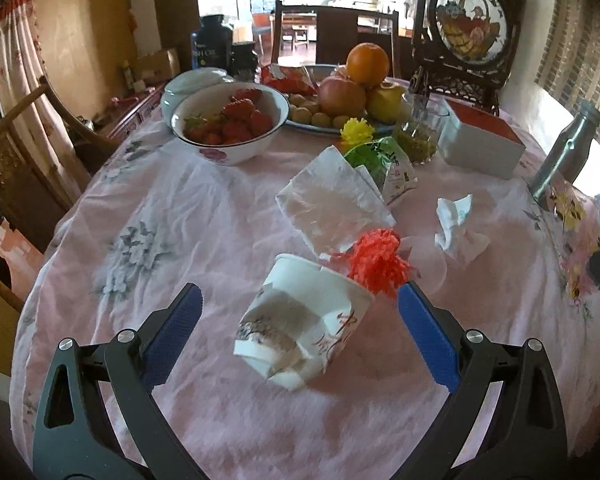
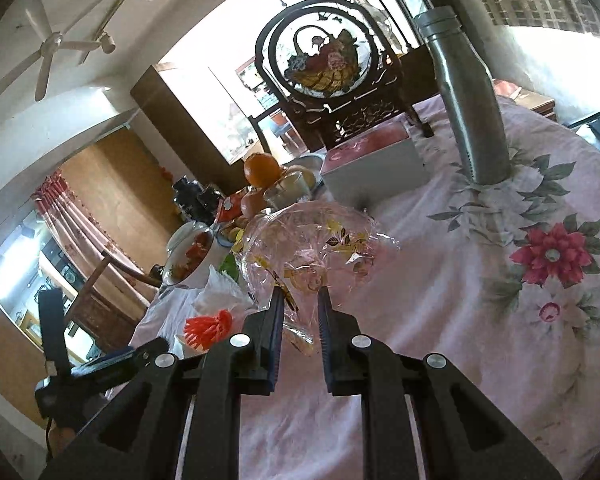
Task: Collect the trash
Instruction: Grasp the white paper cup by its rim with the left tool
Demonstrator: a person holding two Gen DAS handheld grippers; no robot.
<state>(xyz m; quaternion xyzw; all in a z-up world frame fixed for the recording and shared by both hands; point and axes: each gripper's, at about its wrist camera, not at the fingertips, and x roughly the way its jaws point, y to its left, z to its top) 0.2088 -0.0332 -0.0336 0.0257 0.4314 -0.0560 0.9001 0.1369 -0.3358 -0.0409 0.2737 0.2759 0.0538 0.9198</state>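
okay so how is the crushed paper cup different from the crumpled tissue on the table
The paper cup is printed with red and brown artwork; the crumpled tissue is plain white. The paper cup lies on its side between the left gripper's open jaws; the crumpled tissue sits farther back, apart from that gripper. The cup keeps a dented cup shape; the tissue is a shapeless wad. Both rest on the pink tablecloth.

Glossy clear plastic wrapper (image 2: 312, 248), crushed paper cup (image 1: 300, 328), matt cloth tablecloth (image 1: 172, 216), brushed metal bottle (image 2: 468, 96).

Two wrist fisheye views over one table.
Left looks steeply down, close; right looks shallower, tilted; both share the orange pompom (image 1: 376, 266) and metal bottle (image 2: 466, 92).
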